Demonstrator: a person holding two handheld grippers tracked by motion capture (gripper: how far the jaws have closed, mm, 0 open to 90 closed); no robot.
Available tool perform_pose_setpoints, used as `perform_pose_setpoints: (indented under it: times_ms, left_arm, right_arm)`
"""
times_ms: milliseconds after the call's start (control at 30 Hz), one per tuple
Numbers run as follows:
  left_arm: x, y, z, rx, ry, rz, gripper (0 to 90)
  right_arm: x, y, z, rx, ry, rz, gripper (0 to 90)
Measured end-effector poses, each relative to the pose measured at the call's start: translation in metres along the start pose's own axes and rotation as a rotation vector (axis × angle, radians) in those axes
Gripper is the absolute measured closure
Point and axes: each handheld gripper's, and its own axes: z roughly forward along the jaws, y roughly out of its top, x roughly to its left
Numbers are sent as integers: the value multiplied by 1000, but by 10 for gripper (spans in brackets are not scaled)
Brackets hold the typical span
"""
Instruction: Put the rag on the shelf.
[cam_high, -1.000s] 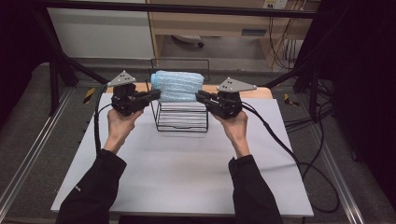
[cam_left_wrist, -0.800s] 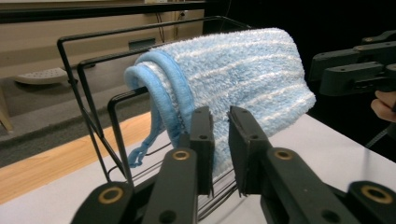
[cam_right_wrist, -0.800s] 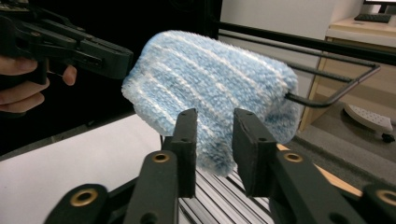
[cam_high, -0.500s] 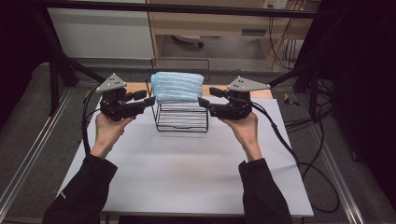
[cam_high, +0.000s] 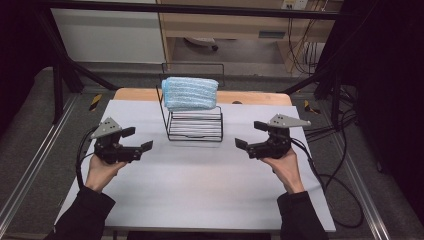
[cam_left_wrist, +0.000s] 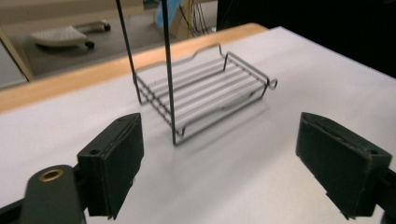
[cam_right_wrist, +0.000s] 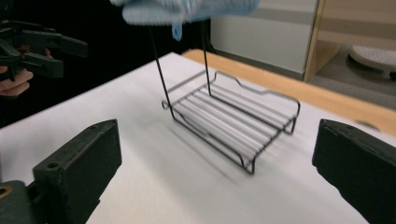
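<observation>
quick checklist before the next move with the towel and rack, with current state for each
1. Blue towel draped over the top of the wire rack: ok.
2. Rack standing upright on the white table: ok.
3. Left gripper open with nothing between its jaws, which have just been opening: ok.
4. Right gripper likewise open, holding nothing: ok.
5. Both grippers apart from the rack: ok.
6. Towel hanging evenly at the back: cannot tell.

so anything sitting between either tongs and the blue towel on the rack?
Nothing visible. Left tongs and right tongs stand open and empty over bare white table, either side of the wire rack. The blue towel lies on top of the rack, unobstructed.
</observation>
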Motion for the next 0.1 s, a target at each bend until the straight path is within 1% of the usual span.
perform_pose_setpoints:
  times_ms: [67,100]
  left_arm:
    - [0,-13,1,16,4,2,145]
    - [0,-19,1,26,7,9,145]
  right_arm:
    - [-2,-12,-4,5,-5,11,10]
    - [-3,-17,-6,5,-7,15,8]
